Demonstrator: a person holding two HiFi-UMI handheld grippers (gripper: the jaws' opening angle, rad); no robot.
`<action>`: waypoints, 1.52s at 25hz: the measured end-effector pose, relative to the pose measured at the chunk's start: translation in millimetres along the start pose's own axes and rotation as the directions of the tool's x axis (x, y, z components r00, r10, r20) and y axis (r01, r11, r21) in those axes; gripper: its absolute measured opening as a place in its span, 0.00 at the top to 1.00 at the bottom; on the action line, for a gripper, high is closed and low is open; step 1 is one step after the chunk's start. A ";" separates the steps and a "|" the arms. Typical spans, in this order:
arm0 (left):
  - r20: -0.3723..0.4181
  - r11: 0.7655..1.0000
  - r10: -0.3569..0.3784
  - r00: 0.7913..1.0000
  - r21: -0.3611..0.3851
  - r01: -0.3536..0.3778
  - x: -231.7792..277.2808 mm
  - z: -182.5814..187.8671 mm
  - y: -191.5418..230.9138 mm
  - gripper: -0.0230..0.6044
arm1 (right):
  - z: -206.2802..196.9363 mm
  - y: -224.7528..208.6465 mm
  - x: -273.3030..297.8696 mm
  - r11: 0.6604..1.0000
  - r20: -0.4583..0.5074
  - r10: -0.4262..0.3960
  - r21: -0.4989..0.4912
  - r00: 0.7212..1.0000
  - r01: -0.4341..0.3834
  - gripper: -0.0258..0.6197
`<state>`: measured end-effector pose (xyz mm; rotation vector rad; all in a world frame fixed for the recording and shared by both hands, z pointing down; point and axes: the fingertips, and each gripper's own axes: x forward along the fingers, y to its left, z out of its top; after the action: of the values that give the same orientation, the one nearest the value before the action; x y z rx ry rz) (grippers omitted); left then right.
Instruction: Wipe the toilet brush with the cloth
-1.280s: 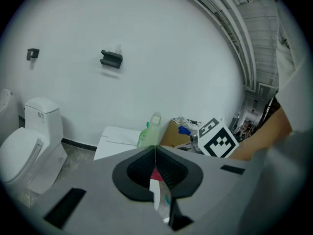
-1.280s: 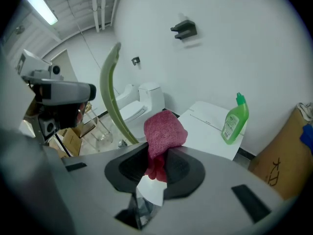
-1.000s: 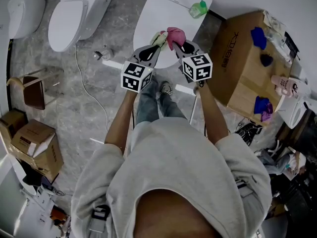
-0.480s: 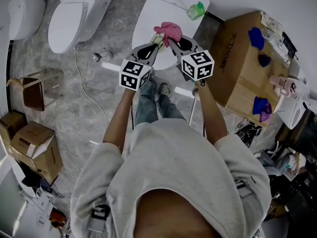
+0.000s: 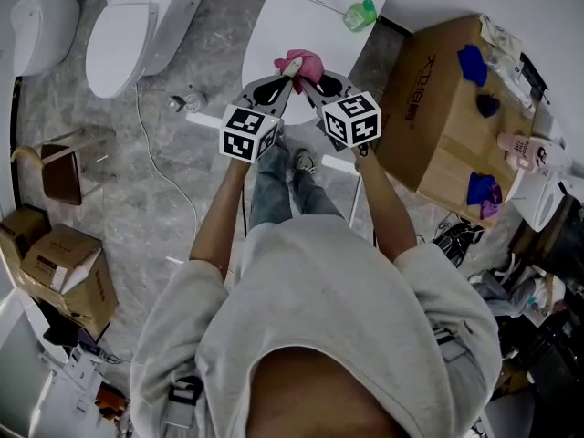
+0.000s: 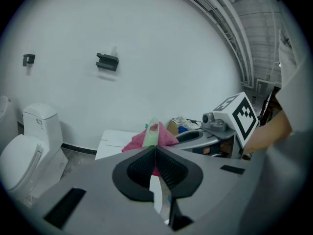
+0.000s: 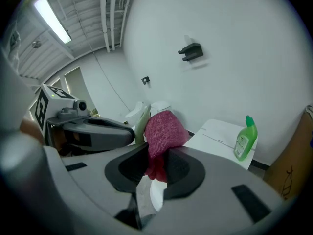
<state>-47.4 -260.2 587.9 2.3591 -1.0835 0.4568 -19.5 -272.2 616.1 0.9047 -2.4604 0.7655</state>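
Your left gripper (image 6: pixel 155 151) is closed tight on the pale green shaft of the toilet brush (image 6: pixel 152 131), which sticks out past the jaw tips. Your right gripper (image 7: pixel 157 153) pinches the pink cloth (image 7: pixel 164 130) — it bunches up beyond those jaws and lies against the upper end of the shaft, just beside the left gripper's tips. Both tools hang over the near edge of a white table (image 5: pixel 301 16) with a green bottle (image 5: pixel 361 15) at its far side — a white toilet (image 5: pixel 137 26) stands to the left, a cardboard box (image 5: pixel 429 108) to the right, and grey marbled floor (image 5: pixel 137 181) lies below.
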 end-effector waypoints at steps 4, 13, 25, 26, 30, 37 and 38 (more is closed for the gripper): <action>0.001 1.000 -0.005 1.000 0.001 0.005 0.8 -0.1 -0.6 0.93 | -18.7 3.0 7.3 1.000 -0.046 0.009 -0.004 0.999 -0.009 0.82; 0.002 1.000 -0.012 1.000 -0.006 0.012 -0.1 0.2 0.7 0.93 | -55.3 -0.4 29.2 1.000 -0.142 0.016 0.028 0.990 -0.012 0.82; 0.003 1.000 -0.012 1.000 -0.012 0.012 -2.2 0.1 2.3 0.93 | -113.0 -18.3 53.5 0.986 -0.275 -0.002 0.158 0.962 0.047 0.82; 0.003 1.000 -0.014 1.000 -0.010 0.014 -1.6 0.2 1.6 0.93 | -113.7 -20.0 52.2 0.986 -0.275 -0.003 0.162 0.961 0.049 0.82; 0.002 1.000 -0.013 1.000 -0.005 0.013 -0.3 0.3 1.3 0.93 | -114.9 -27.1 45.0 0.986 -0.279 -0.016 0.157 0.960 0.062 0.82; -0.005 1.000 0.001 1.000 -0.009 -0.001 -2.9 -3.4 5.7 0.93 | -85.3 -38.4 22.9 0.985 -0.189 -0.058 0.151 0.980 0.087 0.82; -0.005 1.000 0.004 1.000 -0.010 -0.004 -3.2 -3.8 6.3 0.93 | -77.4 -39.0 19.1 0.985 -0.167 -0.063 0.148 0.984 0.088 0.82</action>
<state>-54.6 -259.6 591.4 2.3464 -1.0861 0.4578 7.7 -258.2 699.4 0.9461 -2.2376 0.9745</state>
